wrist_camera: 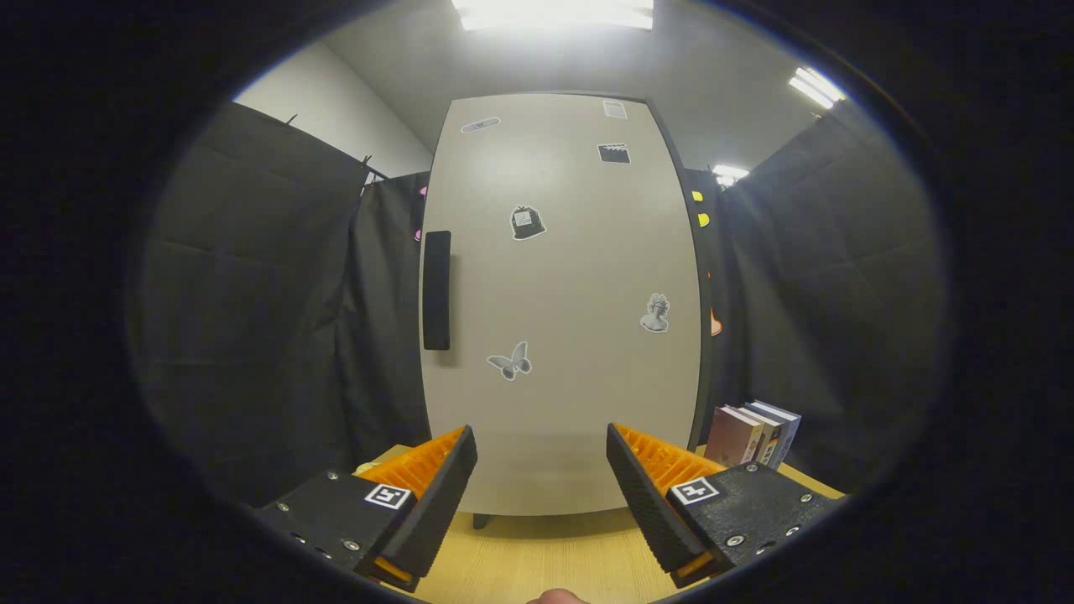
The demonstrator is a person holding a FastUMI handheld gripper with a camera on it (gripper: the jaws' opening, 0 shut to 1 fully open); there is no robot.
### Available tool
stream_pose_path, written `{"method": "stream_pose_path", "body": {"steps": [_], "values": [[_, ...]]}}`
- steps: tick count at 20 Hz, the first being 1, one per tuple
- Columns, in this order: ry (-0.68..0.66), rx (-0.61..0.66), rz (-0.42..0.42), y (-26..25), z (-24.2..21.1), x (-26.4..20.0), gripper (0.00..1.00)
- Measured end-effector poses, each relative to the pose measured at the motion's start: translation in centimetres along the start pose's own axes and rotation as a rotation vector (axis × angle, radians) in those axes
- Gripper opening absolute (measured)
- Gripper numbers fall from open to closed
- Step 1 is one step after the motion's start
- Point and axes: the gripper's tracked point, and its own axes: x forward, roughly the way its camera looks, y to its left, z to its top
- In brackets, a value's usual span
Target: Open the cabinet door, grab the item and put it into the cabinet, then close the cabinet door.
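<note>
Door: the cabinet [560, 302] door is shut, handle [436, 289] on its left edge.
Gripper: gripper [541, 482] fingers spread, holding nothing, facing the door.
Item: cannot tell which; books [753, 432] stand right of the cabinet.
Stage: fits both door unopened or door re-closed.

Cabinet door [560, 302] stickers too small.

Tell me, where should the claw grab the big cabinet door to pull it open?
Probably at the black upright bar handle near the left edge of the pale grey cabinet door, which is shut. The handle is tall and narrow, so the claw, now open with nothing between its fingers, could come straight from the front and close across its width, one finger on each side.
</note>
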Motion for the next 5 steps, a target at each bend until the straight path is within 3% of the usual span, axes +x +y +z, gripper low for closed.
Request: {"method": "stream_pose_path", "body": {"steps": [5], "values": [[0.004,-0.003,0.006,0.05,-0.21,-0.03,0.96]]}}
